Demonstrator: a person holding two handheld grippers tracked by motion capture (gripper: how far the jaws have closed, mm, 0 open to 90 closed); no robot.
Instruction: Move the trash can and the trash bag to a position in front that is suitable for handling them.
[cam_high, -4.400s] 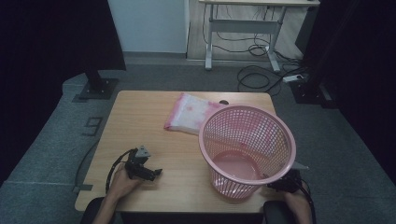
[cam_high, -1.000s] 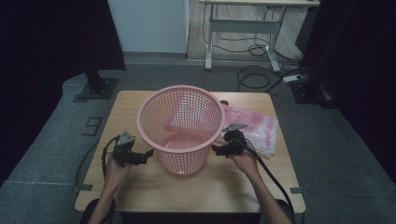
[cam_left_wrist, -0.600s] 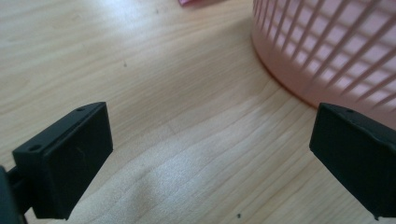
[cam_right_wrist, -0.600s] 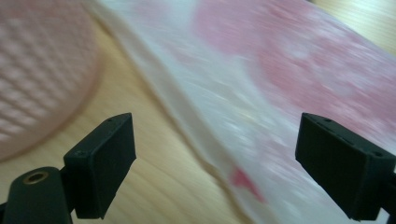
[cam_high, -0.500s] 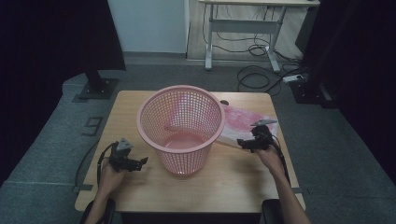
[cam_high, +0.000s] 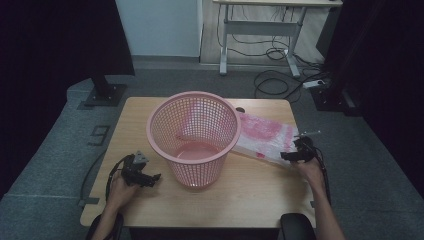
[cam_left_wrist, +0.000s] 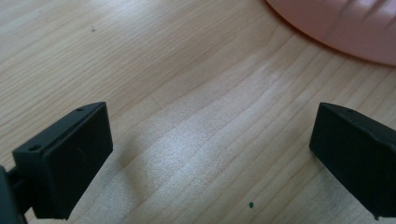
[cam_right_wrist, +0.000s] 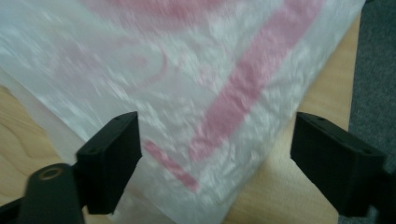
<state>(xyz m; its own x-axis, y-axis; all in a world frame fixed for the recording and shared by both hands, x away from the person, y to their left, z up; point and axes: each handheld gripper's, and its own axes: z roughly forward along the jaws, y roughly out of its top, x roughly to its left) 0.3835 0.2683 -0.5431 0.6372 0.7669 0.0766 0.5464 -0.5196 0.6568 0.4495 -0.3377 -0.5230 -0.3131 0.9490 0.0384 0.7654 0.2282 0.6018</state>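
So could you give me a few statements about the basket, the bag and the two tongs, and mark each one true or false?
1. The pink basket stands upright on the wooden table. True.
2. The pink and white plastic bag lies inside the basket. False: it lies on the table, at the basket's right.
3. The right tongs are at the bag's near edge with their jaws apart. True; the jaws have just been closing, and the pads do not yet press on it.
4. The left tongs grip the basket's rim. False: they are open over bare wood beside the basket's foot.
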